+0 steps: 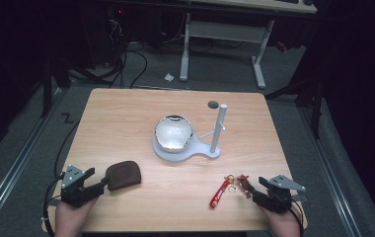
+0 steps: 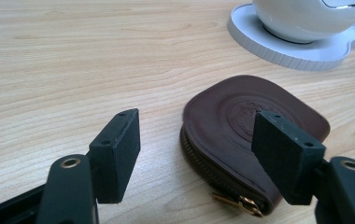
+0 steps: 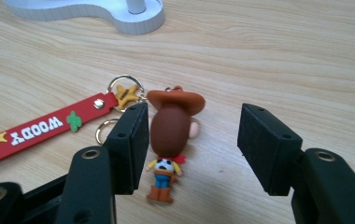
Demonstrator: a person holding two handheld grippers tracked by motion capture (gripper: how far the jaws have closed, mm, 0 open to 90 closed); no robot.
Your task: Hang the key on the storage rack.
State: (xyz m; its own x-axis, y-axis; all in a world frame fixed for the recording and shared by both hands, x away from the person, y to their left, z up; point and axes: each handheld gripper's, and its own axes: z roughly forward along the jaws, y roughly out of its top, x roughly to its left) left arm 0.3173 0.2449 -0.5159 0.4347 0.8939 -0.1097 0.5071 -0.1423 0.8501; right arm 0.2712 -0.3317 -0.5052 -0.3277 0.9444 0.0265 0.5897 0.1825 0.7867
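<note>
Brown pouch [image 2: 241,126] partly hidden behind left gripper [image 2: 196,151] jaw at 3 o'clock. Cowboy keychain [image 3: 168,135] face-down. Right gripper [image 3: 192,140] and left both wide, empty.

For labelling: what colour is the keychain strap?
Red strap, white lettering; clearest in right gripper view.

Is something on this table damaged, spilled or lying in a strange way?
Nothing stands out. The brown zip pouch lies flat and closed, the cowboy figure keychain lies on the table with its red strap stretched out, and the bowl sits upright on the white stand.
</note>
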